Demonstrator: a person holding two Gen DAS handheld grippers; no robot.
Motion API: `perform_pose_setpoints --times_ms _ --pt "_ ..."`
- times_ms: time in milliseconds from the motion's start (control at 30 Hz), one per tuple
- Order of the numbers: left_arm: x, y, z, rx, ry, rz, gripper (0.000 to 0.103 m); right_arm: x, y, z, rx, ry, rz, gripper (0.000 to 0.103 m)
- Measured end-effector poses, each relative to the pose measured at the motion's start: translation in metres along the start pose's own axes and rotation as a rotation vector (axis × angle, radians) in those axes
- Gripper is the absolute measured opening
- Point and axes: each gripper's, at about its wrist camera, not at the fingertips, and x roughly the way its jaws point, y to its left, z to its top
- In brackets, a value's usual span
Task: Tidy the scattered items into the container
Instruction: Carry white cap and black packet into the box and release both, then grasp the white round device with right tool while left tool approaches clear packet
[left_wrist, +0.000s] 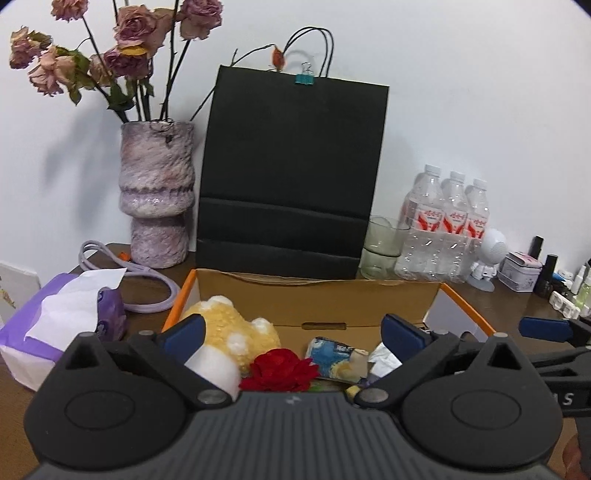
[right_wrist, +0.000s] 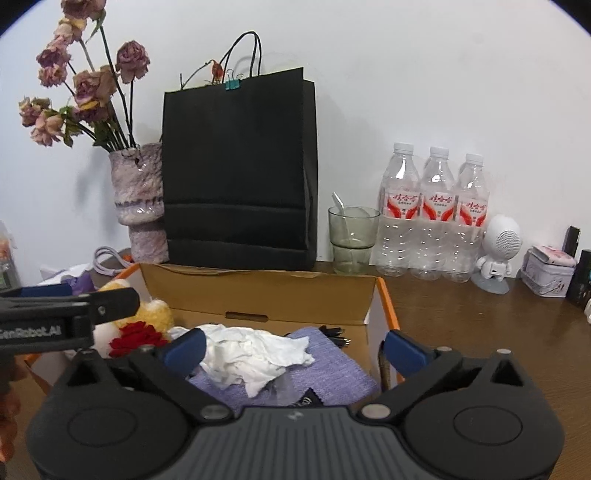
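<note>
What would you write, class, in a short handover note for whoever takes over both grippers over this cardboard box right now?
Left gripper: jaws open, holding nothing, over the box's left half.
Right gripper: jaws open, holding nothing, over the right half.
In the brown cardboard box with orange edges: yellow plush toy, red fabric rose, blue snack packet, crumpled white tissue, purple knitted cloth.
Done: those items are inside.
Left: the purple tissue pack and lilac cable lie beside the box; whether they belong in is unclear.
</note>
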Motion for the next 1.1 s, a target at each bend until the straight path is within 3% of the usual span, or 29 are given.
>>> perform_pose_setpoints --times_ms 533,867,1100 --pt "-0.014 -0.002 0.004 -0.002 -0.035 -0.007 0.103 -0.010 0.001 0.005 0.000 -0.018 0.002 0.103" --pt "-0.063 0.018 0.004 -0.036 -0.089 -0.034 0.103 -0.049 0.005 0.009 -0.005 -0.074 0.025 0.103" --pt "-0.103 0.046 -0.017 -0.024 -0.075 -0.005 0.103 -0.082 0.005 -0.013 -0.044 -0.067 0.046 0.103"
